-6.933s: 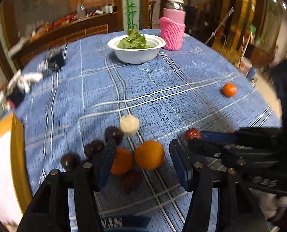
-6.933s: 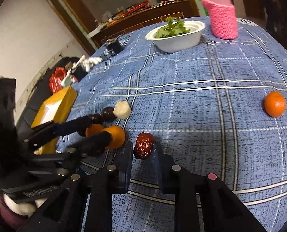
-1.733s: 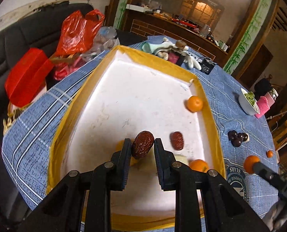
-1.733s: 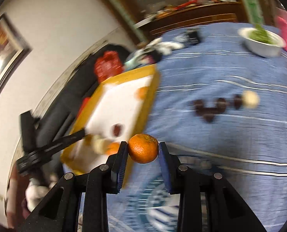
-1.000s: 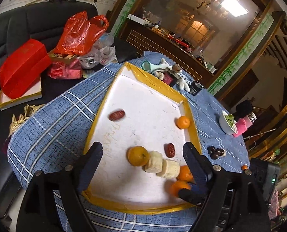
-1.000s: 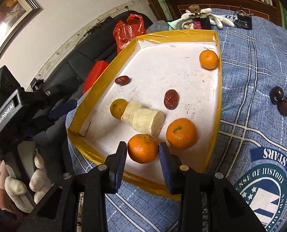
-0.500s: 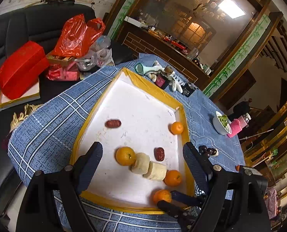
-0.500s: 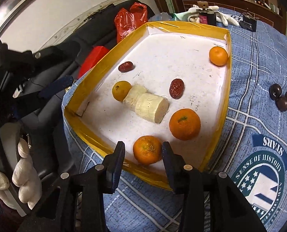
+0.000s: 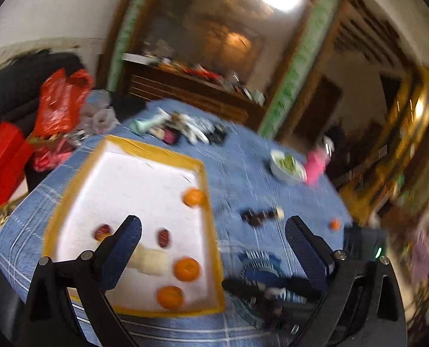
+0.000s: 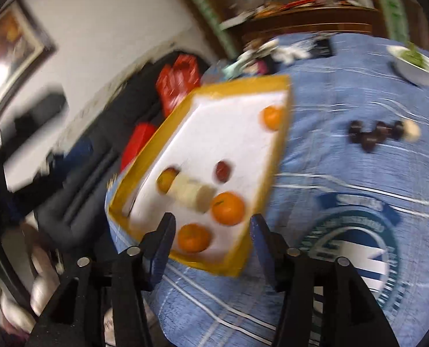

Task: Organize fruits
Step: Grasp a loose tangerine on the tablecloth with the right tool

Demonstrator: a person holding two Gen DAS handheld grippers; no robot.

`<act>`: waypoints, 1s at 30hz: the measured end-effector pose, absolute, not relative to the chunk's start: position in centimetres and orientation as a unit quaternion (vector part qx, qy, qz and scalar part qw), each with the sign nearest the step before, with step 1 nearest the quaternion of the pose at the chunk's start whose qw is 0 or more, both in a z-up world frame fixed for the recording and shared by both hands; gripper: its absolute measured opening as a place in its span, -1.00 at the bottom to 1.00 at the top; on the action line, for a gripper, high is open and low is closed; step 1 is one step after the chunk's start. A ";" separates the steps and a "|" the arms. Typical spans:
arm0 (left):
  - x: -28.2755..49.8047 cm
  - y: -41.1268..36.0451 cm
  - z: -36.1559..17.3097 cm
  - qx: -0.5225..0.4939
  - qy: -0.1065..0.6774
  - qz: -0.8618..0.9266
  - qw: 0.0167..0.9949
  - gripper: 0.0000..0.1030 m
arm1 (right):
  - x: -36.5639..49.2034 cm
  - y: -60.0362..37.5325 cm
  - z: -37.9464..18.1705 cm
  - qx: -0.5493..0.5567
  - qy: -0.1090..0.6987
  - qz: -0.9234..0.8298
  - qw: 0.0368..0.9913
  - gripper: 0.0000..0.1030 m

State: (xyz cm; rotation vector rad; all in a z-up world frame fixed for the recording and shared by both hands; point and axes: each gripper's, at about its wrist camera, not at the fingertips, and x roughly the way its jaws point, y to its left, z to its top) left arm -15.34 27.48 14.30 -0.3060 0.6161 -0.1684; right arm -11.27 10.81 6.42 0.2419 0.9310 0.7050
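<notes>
A white tray with a yellow rim (image 9: 211, 219) (image 10: 282, 133) lies on the blue cloth. It holds several oranges (image 9: 187, 269) (image 10: 228, 208), red dates (image 9: 163, 237) (image 10: 222, 171) and pale banana pieces (image 9: 150, 261) (image 10: 192, 192). The orange nearest me (image 10: 193, 238) lies in the tray's near corner. My left gripper (image 9: 211, 238) is open and empty, high above the table. My right gripper (image 10: 211, 237) is open and empty above the tray's near edge; it also shows in the left wrist view (image 9: 269, 289). Dark fruits and a pale one (image 9: 260, 215) (image 10: 379, 134) and a small orange (image 9: 334, 224) lie on the cloth.
A white bowl of greens (image 9: 287, 166) (image 10: 414, 63) and a pink cup (image 9: 315, 164) stand at the far side. Gloves and small items (image 9: 182, 131) lie beyond the tray. Red bags (image 9: 61, 101) (image 10: 181, 78) sit off the table's left edge.
My right gripper has opened and left its orange in the tray's near corner, then pulled back. Both views have swung right toward the table's middle; the frames are blurred.
</notes>
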 end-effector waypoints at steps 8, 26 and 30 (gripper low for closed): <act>-14.3 18.9 12.9 -0.064 0.341 -0.119 0.930 0.93 | -11.8 4.1 6.3 0.189 0.426 0.297 0.833 0.17; -10.5 17.3 9.8 -0.123 0.417 -0.145 0.889 0.83 | -9.4 -16.7 5.2 0.255 0.401 0.135 0.870 0.17; -9.4 17.0 9.4 -0.126 0.421 -0.157 0.884 0.35 | -6.9 -23.3 4.9 0.249 0.408 0.054 0.877 0.18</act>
